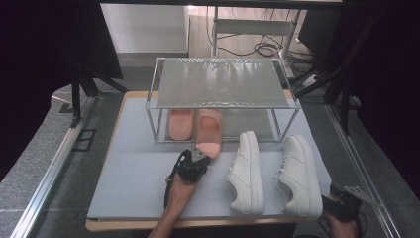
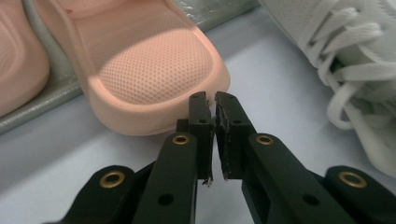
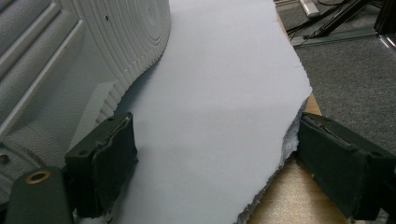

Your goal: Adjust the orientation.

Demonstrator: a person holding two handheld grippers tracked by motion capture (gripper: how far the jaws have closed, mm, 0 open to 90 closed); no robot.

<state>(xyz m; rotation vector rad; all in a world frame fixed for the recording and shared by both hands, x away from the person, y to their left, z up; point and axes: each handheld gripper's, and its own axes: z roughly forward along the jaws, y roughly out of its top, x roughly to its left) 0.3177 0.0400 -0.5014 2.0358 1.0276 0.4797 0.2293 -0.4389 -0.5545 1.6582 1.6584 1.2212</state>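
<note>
A pink slipper (image 1: 209, 130) (image 2: 154, 70) lies half out of the lower shelf of a metal shoe rack (image 1: 225, 101), its near end on the mat. Its mate (image 1: 181, 124) (image 2: 18, 60) rests on that shelf to the left. My left gripper (image 1: 204, 155) (image 2: 212, 100) is shut with nothing between its jaws, the tips right at the near rim of the half-out slipper. Two white sneakers (image 1: 246, 171) (image 1: 298, 173) stand on the mat to the right. My right gripper (image 1: 331, 202) (image 3: 215, 154) is open at the table's near right corner, beside the heel of the right sneaker (image 3: 70, 56).
A grey-blue mat (image 1: 138, 173) (image 3: 224, 84) covers the wooden table (image 3: 289, 196). The rack's top shelf (image 1: 220, 82) is bare. A laced sneaker (image 2: 355, 56) sits close to the right of the left gripper. Dark frame legs and cables stand beyond the table.
</note>
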